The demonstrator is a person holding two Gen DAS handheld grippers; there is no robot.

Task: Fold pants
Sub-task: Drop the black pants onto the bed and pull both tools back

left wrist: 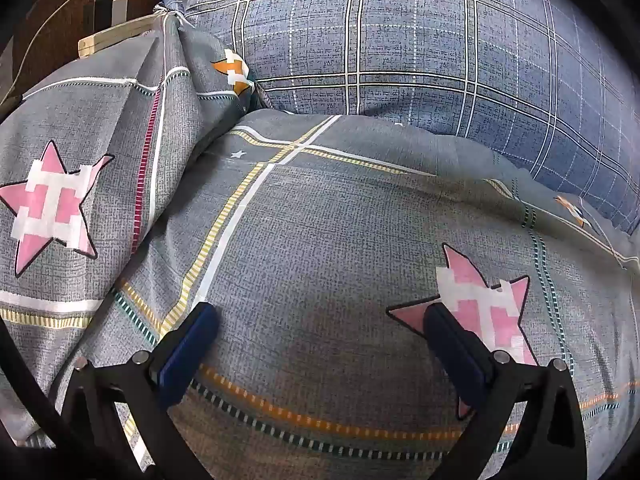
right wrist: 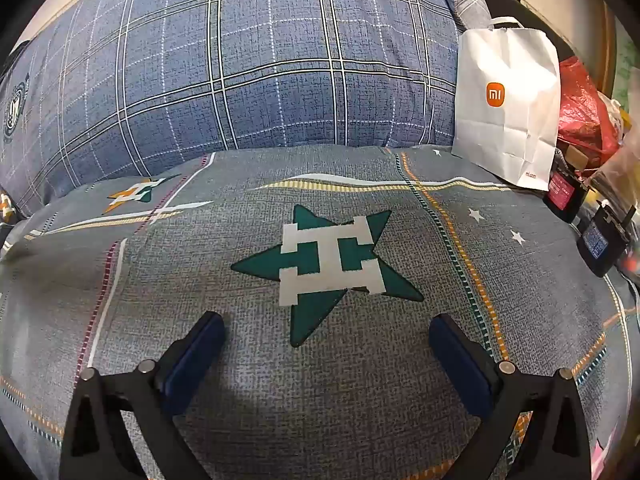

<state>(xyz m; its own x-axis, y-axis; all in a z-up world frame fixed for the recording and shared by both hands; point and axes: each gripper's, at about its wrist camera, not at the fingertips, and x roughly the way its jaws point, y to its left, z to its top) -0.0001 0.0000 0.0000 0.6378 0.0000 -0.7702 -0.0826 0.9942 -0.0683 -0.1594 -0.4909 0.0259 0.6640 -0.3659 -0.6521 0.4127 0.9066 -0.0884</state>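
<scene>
No pants show in either view. My left gripper (left wrist: 320, 316) is open and empty, its blue-padded fingers spread wide just above a grey bedsheet (left wrist: 320, 240) printed with pink stars. My right gripper (right wrist: 326, 328) is also open and empty, hovering over the same grey sheet (right wrist: 200, 280) near a green star print (right wrist: 328, 264).
A big blue plaid pillow or duvet (left wrist: 420, 40) lies at the far side of the bed and also shows in the right wrist view (right wrist: 240, 60). A white paper bag (right wrist: 508, 108), red plastic bags (right wrist: 584, 108) and small dark boxes (right wrist: 600, 244) crowd the right edge. A charger and cable (left wrist: 116, 4) sit at the far left.
</scene>
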